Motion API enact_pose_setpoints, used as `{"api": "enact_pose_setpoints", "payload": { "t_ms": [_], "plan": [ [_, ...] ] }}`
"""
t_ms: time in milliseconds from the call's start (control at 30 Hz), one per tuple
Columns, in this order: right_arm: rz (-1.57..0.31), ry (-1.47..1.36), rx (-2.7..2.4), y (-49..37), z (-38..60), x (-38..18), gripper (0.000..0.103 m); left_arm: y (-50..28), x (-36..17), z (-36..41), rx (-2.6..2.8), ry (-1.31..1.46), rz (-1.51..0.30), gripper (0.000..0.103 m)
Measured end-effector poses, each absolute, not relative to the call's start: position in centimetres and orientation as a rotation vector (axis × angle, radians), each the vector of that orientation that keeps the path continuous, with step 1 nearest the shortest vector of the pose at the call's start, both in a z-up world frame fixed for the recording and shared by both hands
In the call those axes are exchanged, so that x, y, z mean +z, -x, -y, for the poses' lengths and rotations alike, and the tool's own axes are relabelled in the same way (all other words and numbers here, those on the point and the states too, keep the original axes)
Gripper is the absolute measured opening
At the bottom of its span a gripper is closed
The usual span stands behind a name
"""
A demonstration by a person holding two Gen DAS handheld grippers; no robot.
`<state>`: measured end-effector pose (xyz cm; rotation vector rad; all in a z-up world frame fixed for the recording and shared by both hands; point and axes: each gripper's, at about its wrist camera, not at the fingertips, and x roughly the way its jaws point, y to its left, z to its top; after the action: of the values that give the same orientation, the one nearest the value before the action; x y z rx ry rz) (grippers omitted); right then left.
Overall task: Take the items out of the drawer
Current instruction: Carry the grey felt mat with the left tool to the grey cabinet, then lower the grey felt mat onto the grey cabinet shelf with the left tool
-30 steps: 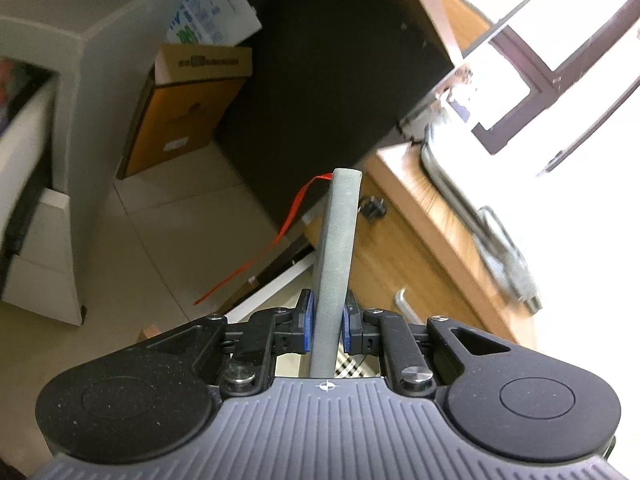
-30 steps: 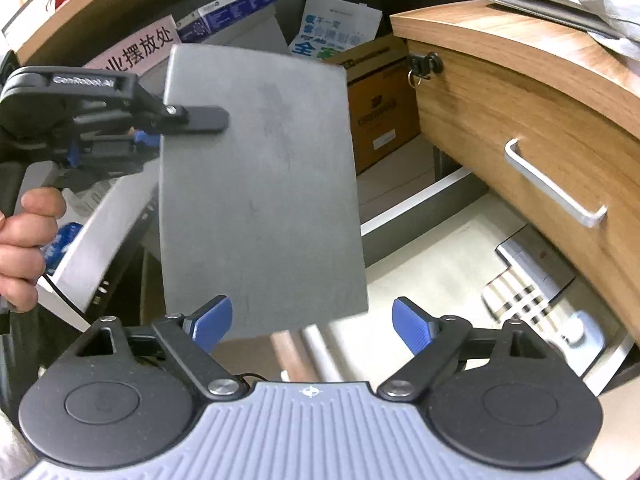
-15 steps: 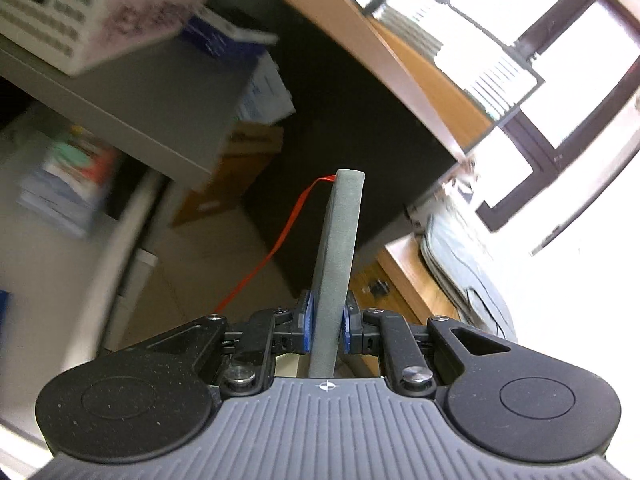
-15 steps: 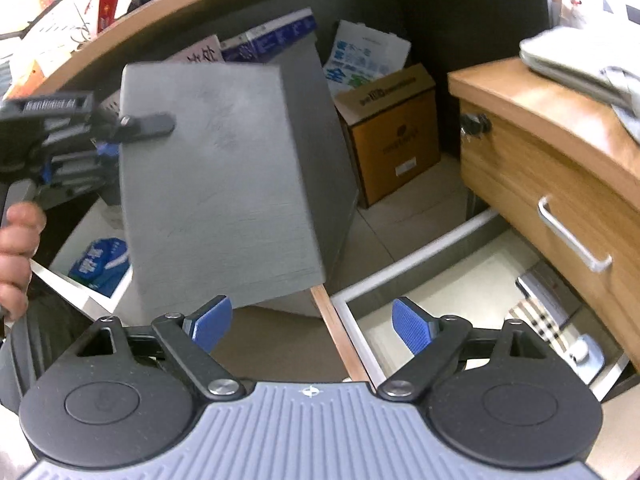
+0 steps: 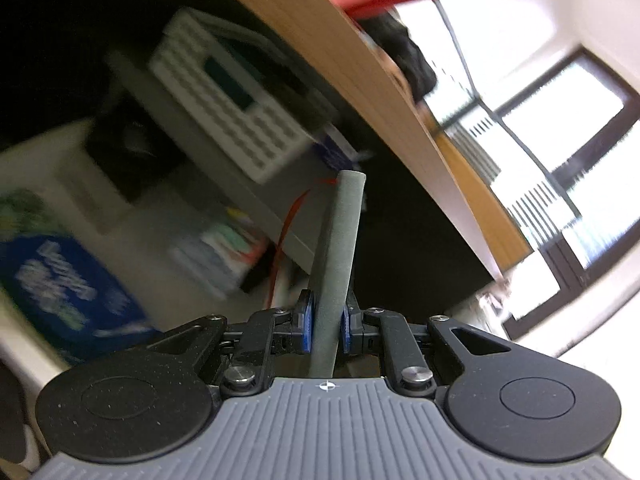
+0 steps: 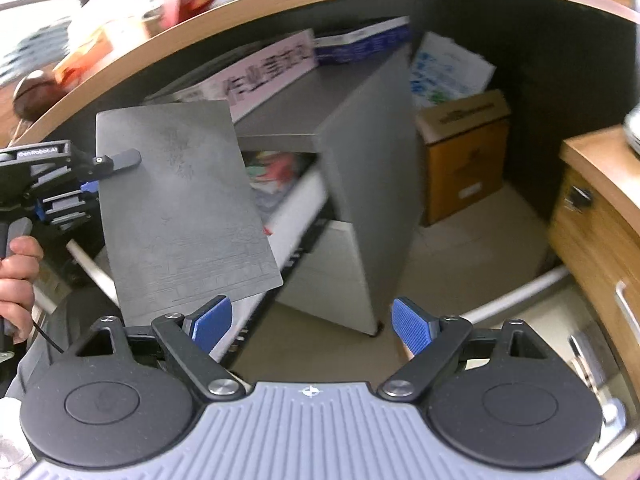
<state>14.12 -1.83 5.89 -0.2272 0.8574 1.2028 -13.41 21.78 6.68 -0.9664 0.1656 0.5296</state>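
A flat grey notebook (image 6: 180, 204) with a red ribbon (image 5: 288, 224) hangs in the air, clamped at its left edge by my left gripper (image 6: 116, 160). In the left wrist view I see the notebook edge-on (image 5: 336, 264), standing upright between the blue pads of my left gripper (image 5: 325, 326), which is shut on it. My right gripper (image 6: 312, 322) is open and holds nothing, low and right of the notebook. The wooden drawer unit (image 6: 596, 232) sits at the far right, and its open lower drawer (image 6: 592, 356) shows only partly.
A grey pedestal cabinet (image 6: 360, 184) with a pulled-out drawer of papers stands under the curved wooden desk (image 6: 280, 0). A brown cardboard box (image 6: 464, 156) sits on the tiled floor behind. A white perforated basket (image 5: 236, 108) and a blue packet (image 5: 64, 284) lie left. A hand (image 6: 16, 280) grips the left handle.
Both grippers have swung left and up, away from the wooden drawer unit. The notebook stays clamped in the left gripper and now hangs in front of the grey cabinet.
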Motion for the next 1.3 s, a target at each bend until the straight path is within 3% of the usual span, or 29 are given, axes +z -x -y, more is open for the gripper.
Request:
{"api": "enact_pose_setpoints", "payload": {
  "t_ms": [400,867,1300],
  "plan": [
    [-0.914,0.336,1.347,-10.5,-9.8,5.7,0.091,20.2,2.5,-26.6,0.658,1.141,-0.104,0.014],
    [-1.273,0.213,1.401,-9.0,-16.8,1.3,0.091,24.2,-1.0,-28.0,0.634,1.204,-0.004,0.016],
    [-1.550,-0.100,1.379,-10.2,-20.2,-3.3,0.090,25.2,-2.7,-28.3,0.588,1.253,0.075,0.018]
  ]
}}
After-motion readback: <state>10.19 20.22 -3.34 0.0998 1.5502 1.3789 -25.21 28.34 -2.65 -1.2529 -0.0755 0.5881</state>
